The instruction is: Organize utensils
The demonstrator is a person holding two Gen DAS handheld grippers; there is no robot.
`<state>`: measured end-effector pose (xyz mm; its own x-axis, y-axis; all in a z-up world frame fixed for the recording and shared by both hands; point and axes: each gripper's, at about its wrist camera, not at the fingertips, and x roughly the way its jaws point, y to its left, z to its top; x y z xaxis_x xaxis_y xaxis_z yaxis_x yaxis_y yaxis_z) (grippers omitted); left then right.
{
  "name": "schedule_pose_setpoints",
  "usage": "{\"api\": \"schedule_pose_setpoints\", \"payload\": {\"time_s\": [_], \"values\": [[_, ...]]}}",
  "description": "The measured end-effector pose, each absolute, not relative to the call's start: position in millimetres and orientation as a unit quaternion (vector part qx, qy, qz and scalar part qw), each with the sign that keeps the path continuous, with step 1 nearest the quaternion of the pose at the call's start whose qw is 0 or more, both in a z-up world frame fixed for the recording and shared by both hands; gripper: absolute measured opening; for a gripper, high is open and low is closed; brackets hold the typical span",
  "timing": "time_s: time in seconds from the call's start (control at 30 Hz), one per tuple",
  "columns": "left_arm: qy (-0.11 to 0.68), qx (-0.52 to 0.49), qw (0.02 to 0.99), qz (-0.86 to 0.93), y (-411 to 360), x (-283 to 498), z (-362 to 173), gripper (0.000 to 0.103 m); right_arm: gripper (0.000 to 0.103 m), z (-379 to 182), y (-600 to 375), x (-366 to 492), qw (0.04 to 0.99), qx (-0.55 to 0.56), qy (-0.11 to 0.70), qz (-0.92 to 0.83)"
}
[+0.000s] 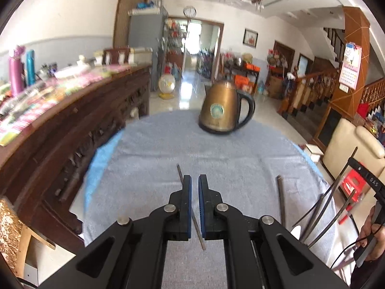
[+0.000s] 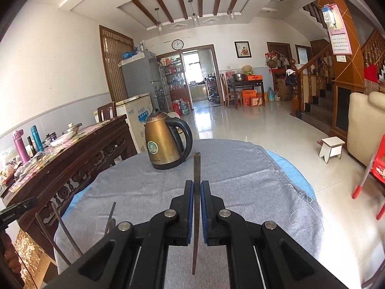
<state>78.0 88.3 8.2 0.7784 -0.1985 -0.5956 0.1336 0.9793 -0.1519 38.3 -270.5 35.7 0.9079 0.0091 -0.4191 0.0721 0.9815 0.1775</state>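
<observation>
- The right gripper (image 2: 197, 207) pinches a dark metal chopstick (image 2: 196, 168) between its blue pads (image 2: 191, 207). The stick runs straight up the centre of the right wrist view, its thick square end toward the brass kettle (image 2: 166, 142) and its thin tip low in the frame between the gripper's arms. A mid-length grip like this probably keeps it balanced and aligned for setting down.
- The left gripper (image 1: 195, 207) has its pads drawn close with a narrow gap between them. A second chopstick (image 1: 190, 207) slants across that gap from upper left to lower right, partly hidden by the left pad. I cannot tell whether it is gripped or merely lies on the grey cloth (image 1: 216, 149) beneath.
- A third chopstick (image 1: 280, 197) lies on the cloth at centre right of the left wrist view, long axis nearly vertical in the frame, well apart from the second.
- Several thin dark rods (image 1: 322, 207) stand bunched at the lower right edge, possibly the collection point.
</observation>
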Motion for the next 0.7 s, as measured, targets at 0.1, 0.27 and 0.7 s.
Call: {"api": "schedule_pose_setpoints", "payload": {"time_s": [0.1,0.27,0.7], "values": [[0.387,-0.059,0.916,-0.089,91.4,120.9,-20.4,0.031,0.006,32.4,-273.4,41.0,0.971,0.099,0.219,-0.015],[0.479,-0.043,0.875,-0.064,83.2,209.1,-76.6,0.037,0.006,26.2,-279.3,50.2,0.968,0.102,0.229,-0.017],[0.559,-0.042,0.828,-0.017,57.3,317.8,-151.5,0.022,0.006,26.1,-283.3,77.6,0.966,0.094,0.241,-0.001]]}}
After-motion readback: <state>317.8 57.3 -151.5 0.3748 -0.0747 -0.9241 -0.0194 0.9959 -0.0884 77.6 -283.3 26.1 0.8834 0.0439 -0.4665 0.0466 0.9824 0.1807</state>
